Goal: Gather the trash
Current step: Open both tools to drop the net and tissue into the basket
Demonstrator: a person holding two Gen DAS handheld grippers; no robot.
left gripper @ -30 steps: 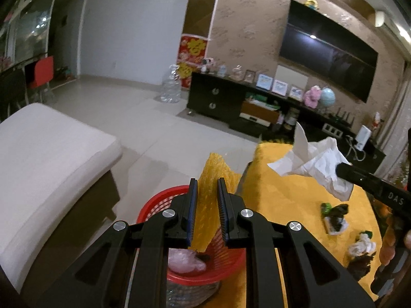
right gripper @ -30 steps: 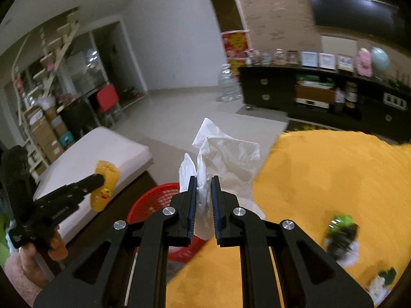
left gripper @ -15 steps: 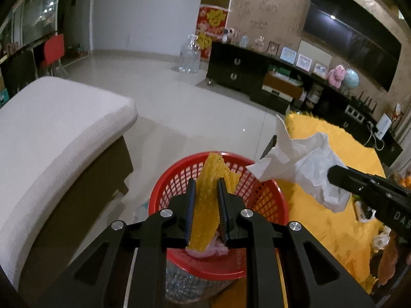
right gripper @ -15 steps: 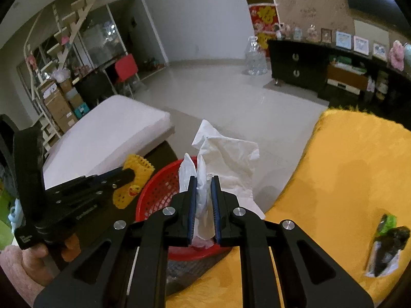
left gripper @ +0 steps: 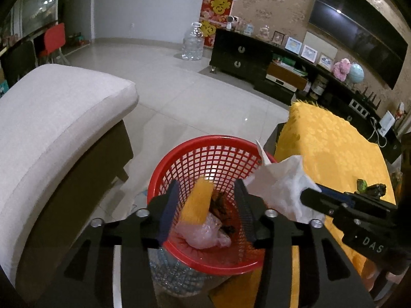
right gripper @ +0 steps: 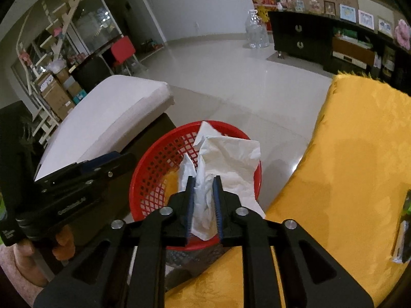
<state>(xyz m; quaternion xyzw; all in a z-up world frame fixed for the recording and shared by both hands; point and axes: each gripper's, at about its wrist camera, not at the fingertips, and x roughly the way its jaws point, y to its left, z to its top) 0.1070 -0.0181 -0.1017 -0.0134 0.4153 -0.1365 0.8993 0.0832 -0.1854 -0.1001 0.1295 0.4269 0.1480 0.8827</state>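
The left gripper [left gripper: 205,202] hangs wide open over the red basket [left gripper: 179,154] with the yellow scrap [left gripper: 197,201] loose between its fingers, while the right gripper [right gripper: 203,200] pinches the white tissue [right gripper: 226,159] above the rim, featherlight, floppy stuff best grabbed by its bunched middle.

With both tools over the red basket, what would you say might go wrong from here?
1. The white tissue in the right tool drapes over the red basket rim on the yellow tablecloth side, so it may fall outside.
2. The left tool is open and the yellow wrapper between its fingers looks loose; it may catch on a pad.
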